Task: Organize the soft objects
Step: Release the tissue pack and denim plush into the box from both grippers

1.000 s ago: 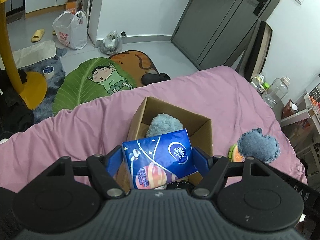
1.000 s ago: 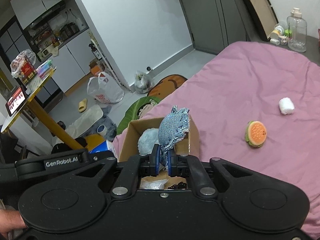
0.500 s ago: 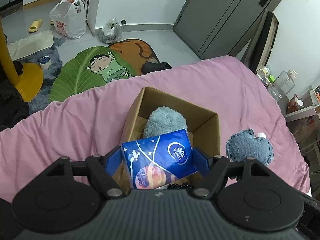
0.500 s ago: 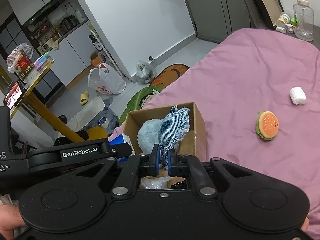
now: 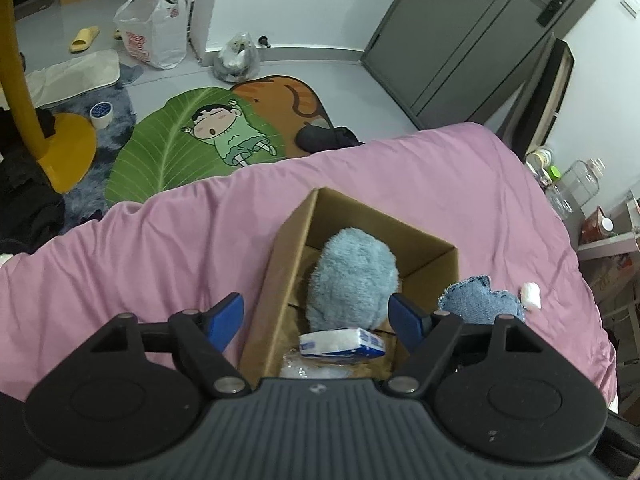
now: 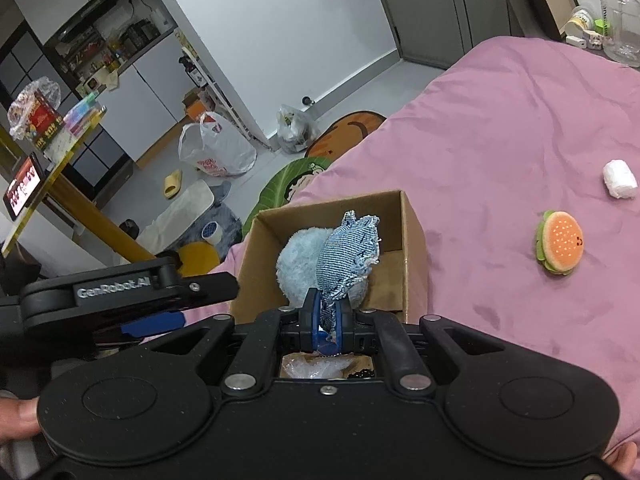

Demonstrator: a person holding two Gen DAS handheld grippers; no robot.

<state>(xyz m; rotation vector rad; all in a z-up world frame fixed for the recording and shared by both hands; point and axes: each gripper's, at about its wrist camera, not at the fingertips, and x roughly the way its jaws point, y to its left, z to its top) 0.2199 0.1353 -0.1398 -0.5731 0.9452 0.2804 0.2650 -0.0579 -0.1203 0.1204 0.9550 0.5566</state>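
An open cardboard box [image 5: 298,240] [image 6: 412,240] sits on the pink bed [image 5: 160,240]. A fluffy blue plush [image 5: 352,280] [image 6: 296,260] lies inside it. My left gripper [image 5: 316,316] is open over the box's near end. A blue and white tissue pack [image 5: 342,342] lies in the box just below it. My right gripper [image 6: 328,316] is shut on a denim heart cushion [image 6: 348,252] [image 5: 480,300] and holds it over the box. An orange burger plush [image 6: 560,246] and a white wad [image 6: 619,179] [image 5: 530,295] lie on the bed to the right.
The bed's far edge drops to a floor with a green cartoon mat [image 5: 188,140], plastic bags [image 5: 154,28] and a yellow table leg [image 5: 24,92]. A nightstand with a clear bottle [image 6: 622,16] stands beyond the bed's right side.
My left gripper has opened and let go of the tissue pack, which has dropped into the box. My right gripper still holds the denim heart, now closer over the box.
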